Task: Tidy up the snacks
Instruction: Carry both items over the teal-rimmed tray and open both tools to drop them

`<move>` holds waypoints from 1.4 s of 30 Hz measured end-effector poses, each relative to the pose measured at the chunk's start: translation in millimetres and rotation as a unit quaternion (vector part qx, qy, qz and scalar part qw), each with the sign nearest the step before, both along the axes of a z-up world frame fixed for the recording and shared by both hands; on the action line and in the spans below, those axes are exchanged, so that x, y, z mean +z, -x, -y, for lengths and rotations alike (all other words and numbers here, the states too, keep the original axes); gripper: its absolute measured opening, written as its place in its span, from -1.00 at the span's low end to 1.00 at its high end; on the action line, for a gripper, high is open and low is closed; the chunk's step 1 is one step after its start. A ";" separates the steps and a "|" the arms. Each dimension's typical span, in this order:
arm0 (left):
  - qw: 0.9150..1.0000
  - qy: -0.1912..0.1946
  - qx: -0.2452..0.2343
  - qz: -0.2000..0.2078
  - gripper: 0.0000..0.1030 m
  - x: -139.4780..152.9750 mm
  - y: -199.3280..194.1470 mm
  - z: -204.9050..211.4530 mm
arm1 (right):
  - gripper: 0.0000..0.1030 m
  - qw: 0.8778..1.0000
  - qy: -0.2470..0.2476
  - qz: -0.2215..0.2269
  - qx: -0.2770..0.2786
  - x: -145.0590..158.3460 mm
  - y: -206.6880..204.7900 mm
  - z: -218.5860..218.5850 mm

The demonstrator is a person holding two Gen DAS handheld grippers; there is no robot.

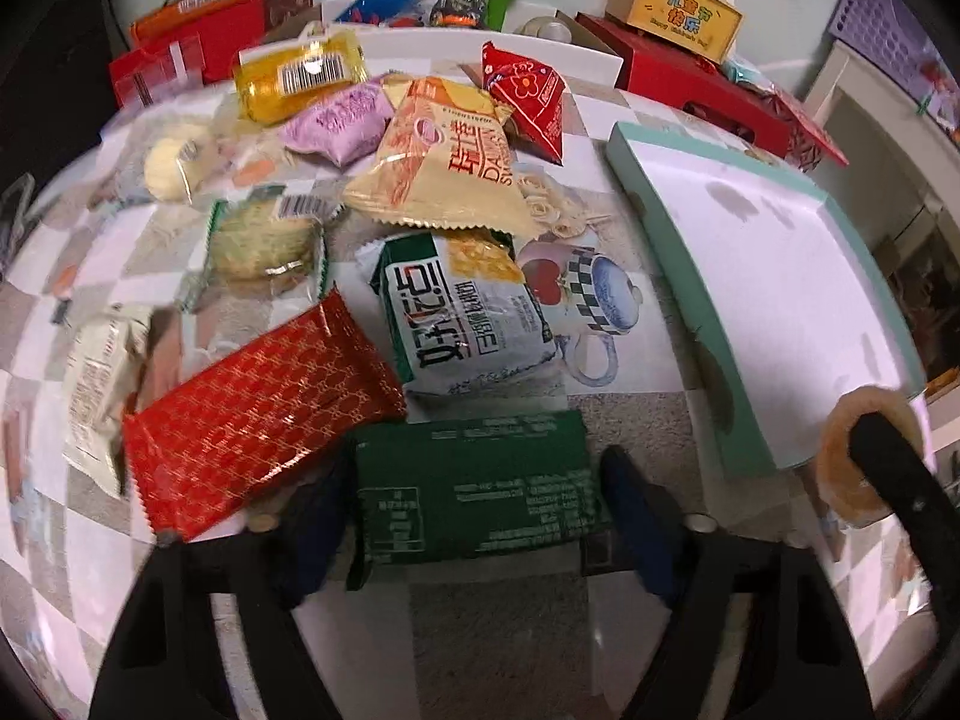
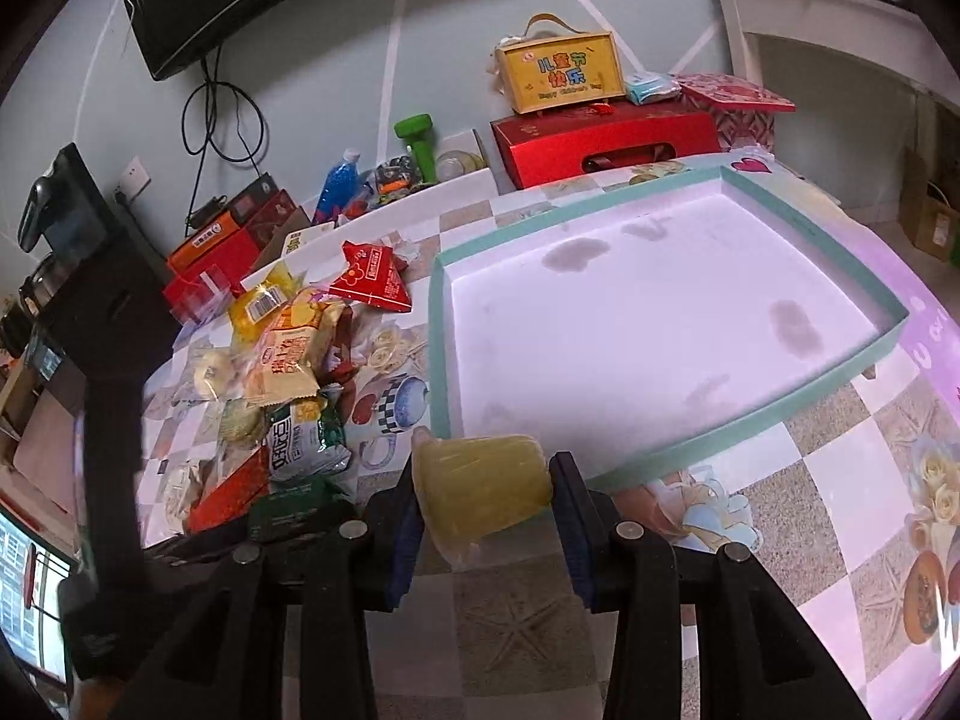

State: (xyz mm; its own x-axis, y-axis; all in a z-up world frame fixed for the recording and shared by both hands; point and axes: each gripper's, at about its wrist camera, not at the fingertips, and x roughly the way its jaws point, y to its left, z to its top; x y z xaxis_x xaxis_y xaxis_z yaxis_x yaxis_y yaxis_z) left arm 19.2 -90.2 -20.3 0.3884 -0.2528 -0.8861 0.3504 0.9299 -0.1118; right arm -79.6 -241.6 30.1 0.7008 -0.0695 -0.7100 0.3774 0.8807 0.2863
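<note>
My left gripper [image 1: 474, 516] is shut on a dark green snack pack [image 1: 474, 483] just above the table, at the near edge of a pile of snacks. A red patterned pack [image 1: 258, 414] and a white-green pack [image 1: 462, 312] lie right by it. My right gripper [image 2: 486, 498] is shut on a yellow wrapped pastry [image 2: 480, 489], held near the front left corner of the empty teal-rimmed white tray [image 2: 744, 420]. The tray also shows in the left wrist view [image 1: 666, 228], with the right gripper's pastry [image 1: 852, 468] at its near corner.
The pile holds a beige pack [image 1: 444, 156], a red triangular pack [image 1: 528, 99], a purple pack [image 1: 339, 123], a yellow pack [image 1: 300, 75] and a green-edged biscuit pack [image 1: 264, 240]. Red gift boxes [image 2: 606, 138], a yellow carton [image 2: 561, 69] and a green dumbbell [image 2: 420, 141] stand behind.
</note>
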 end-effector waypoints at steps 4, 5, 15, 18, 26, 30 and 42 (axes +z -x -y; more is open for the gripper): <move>1.000 0.012 0.004 0.001 0.37 0.0 0.0 -2.1 | -0.17 1.000 0.001 -0.001 -0.003 -3.7 2.3 -0.9; 1.000 0.011 0.004 0.002 0.36 0.9 1.4 -4.3 | -0.17 1.000 0.000 -0.001 -0.003 -3.1 2.5 -1.1; 0.998 0.053 -0.012 0.041 0.35 52.4 8.8 -3.3 | -0.17 0.998 0.011 0.047 -0.035 33.1 3.4 15.7; 0.995 0.074 -0.037 0.058 0.35 68.4 1.9 19.9 | -0.17 0.997 0.028 0.048 -0.055 42.9 -3.6 27.1; 0.987 0.092 -0.113 0.066 0.35 75.5 -12.2 98.9 | -0.17 0.991 0.054 0.031 -0.120 39.7 -18.0 80.8; 0.984 0.094 -0.145 0.051 0.35 66.1 -17.0 137.2 | -0.17 0.985 0.055 0.014 -0.164 26.2 -15.7 112.3; 0.981 0.074 -0.175 0.044 0.40 39.6 -26.0 200.4 | -0.17 0.971 0.038 -0.012 -0.236 -4.2 -5.9 160.1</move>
